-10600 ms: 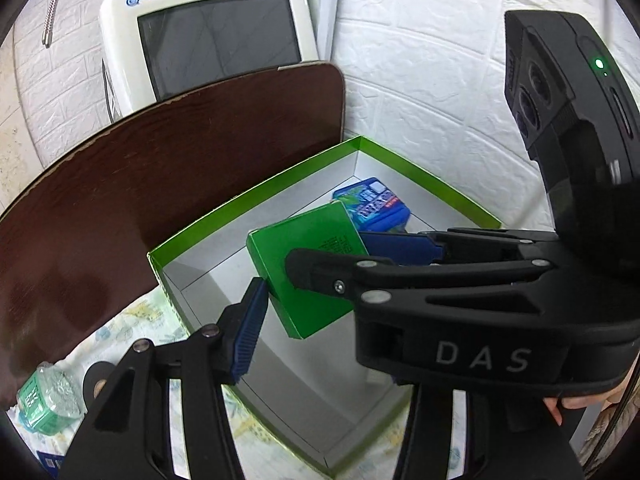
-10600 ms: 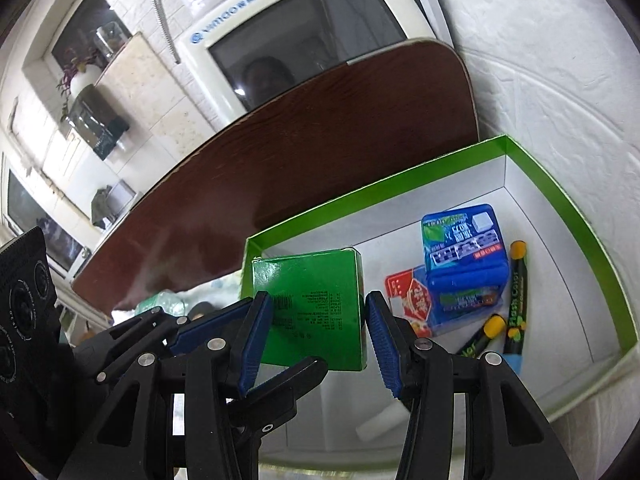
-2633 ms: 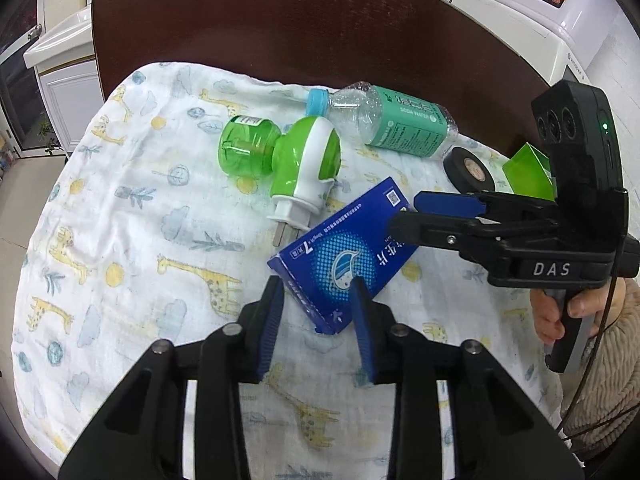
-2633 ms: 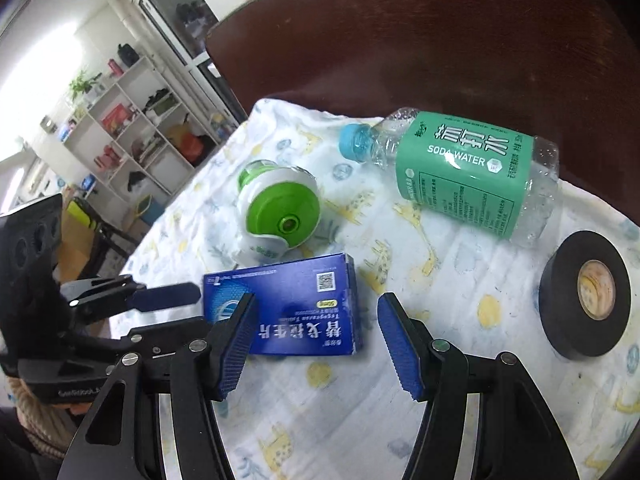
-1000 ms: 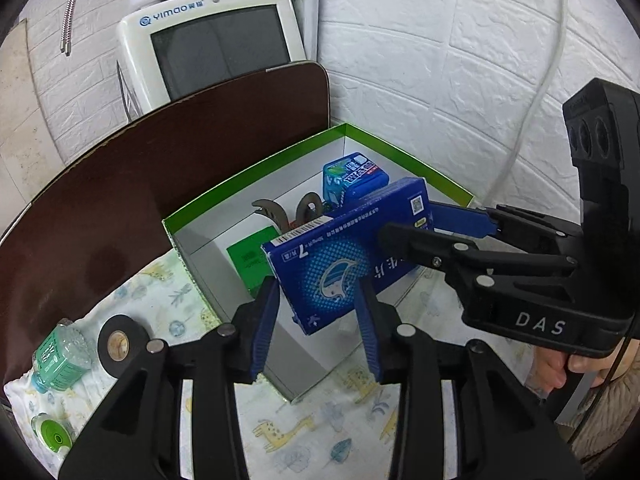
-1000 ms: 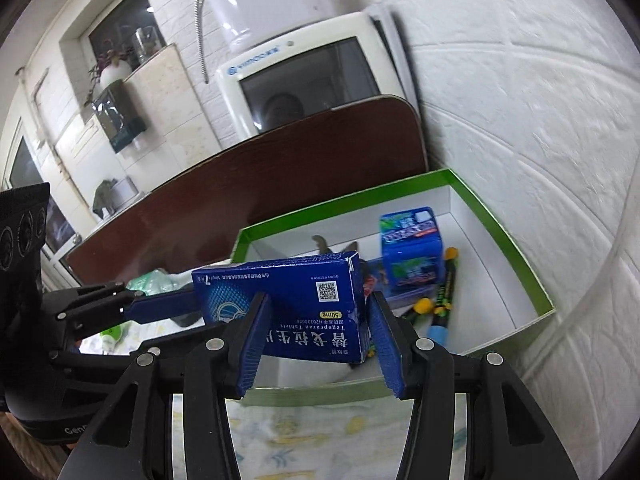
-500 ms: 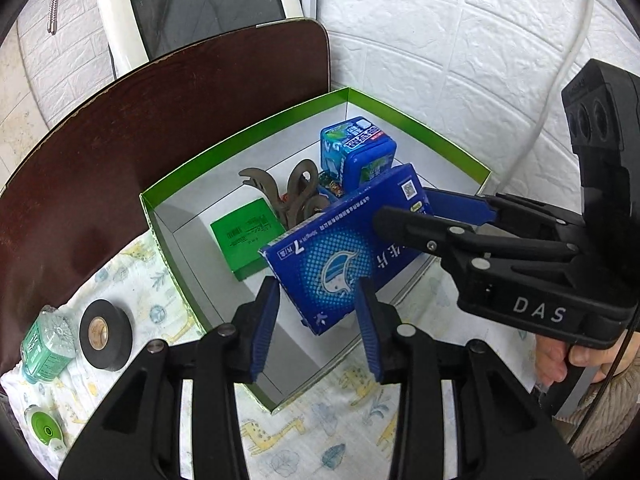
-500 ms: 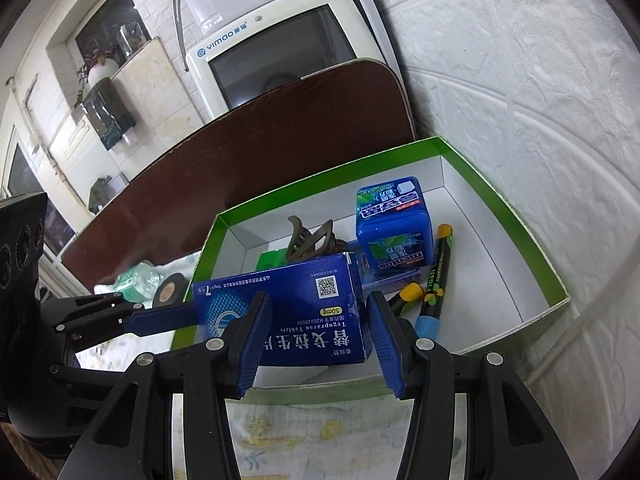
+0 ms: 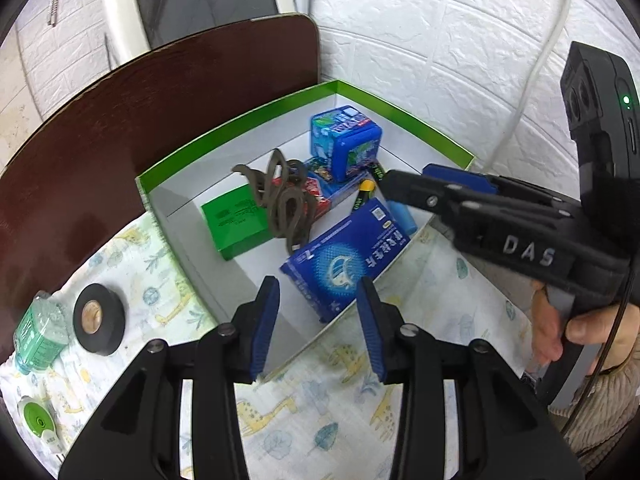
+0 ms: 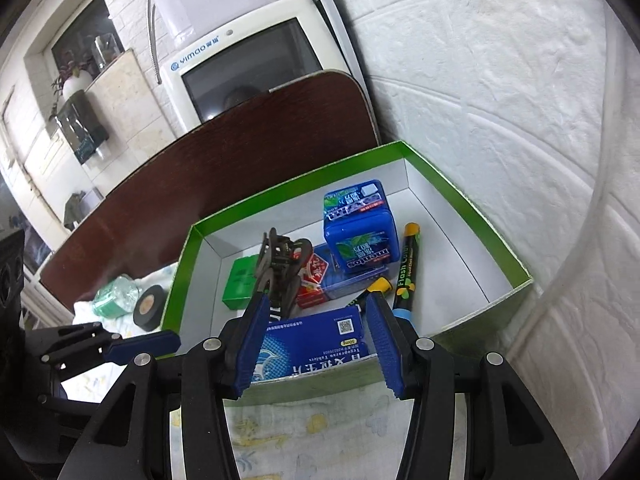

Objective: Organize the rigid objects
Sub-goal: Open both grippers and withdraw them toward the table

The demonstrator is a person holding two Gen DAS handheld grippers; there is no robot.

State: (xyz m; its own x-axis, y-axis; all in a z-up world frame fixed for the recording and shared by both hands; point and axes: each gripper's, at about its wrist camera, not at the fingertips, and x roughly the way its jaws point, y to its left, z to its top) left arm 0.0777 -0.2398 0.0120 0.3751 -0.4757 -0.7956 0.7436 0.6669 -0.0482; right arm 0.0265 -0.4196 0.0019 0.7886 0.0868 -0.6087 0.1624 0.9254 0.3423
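The blue medicine box (image 9: 344,260) lies tilted inside the green-rimmed box (image 9: 404,120), leaning on its near wall. My left gripper (image 9: 317,292) hovers just in front of it. Its jaws are opening, and the pads do not touch the box. In the right wrist view the blue medicine box (image 10: 312,344) shows between the fingers of my right gripper (image 10: 317,304) but sits lower, behind the wall of the green-rimmed box (image 10: 296,188). That gripper is open. The right gripper (image 9: 424,180) reaches over the right rim.
Inside the box are a blue mint tin (image 9: 346,142), a green carton (image 9: 236,226), a brown hair claw (image 9: 284,204), a red packet (image 10: 316,276) and markers (image 10: 408,264). A black tape roll (image 9: 98,318) and a bottle (image 9: 36,336) lie on the cloth to the left. A white wall stands close behind.
The blue medicine box has left both grippers and dropped into the green-rimmed box. The left jaws have widened a little. Both hands have hardly moved.
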